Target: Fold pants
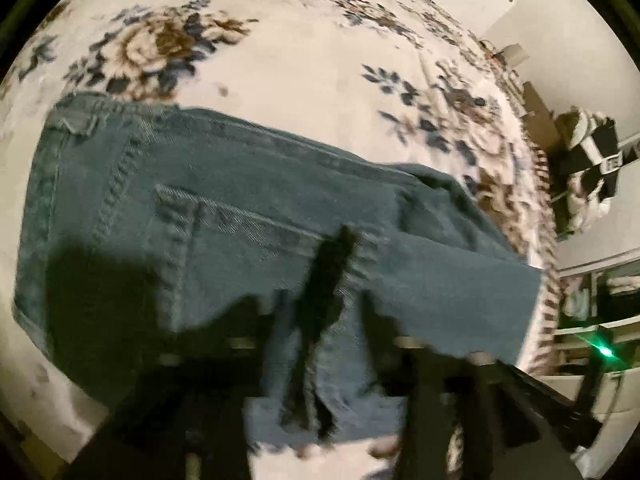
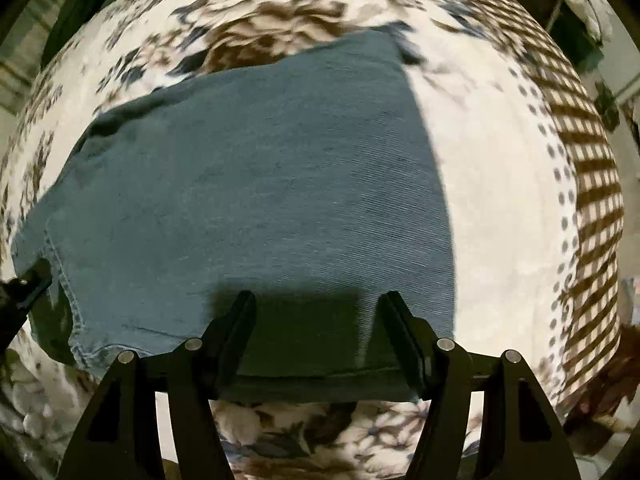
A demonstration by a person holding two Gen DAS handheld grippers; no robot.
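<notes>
Blue denim pants (image 1: 224, 216) are laid flat on floral blanket (image 1: 288, 60), partly folded, waistband seen at far end from left gripper. Left gripper (image 1: 320, 320) is seen blurred at near edge of pants; denim is visible between its 2 fingers, but grasp cannot be told. Right gripper (image 2: 318, 320) is held spread wide over near hem of pants (image 2: 256, 184), nothing clasped. Checked border of blanket (image 2: 592, 184) is seen beside pants.
</notes>
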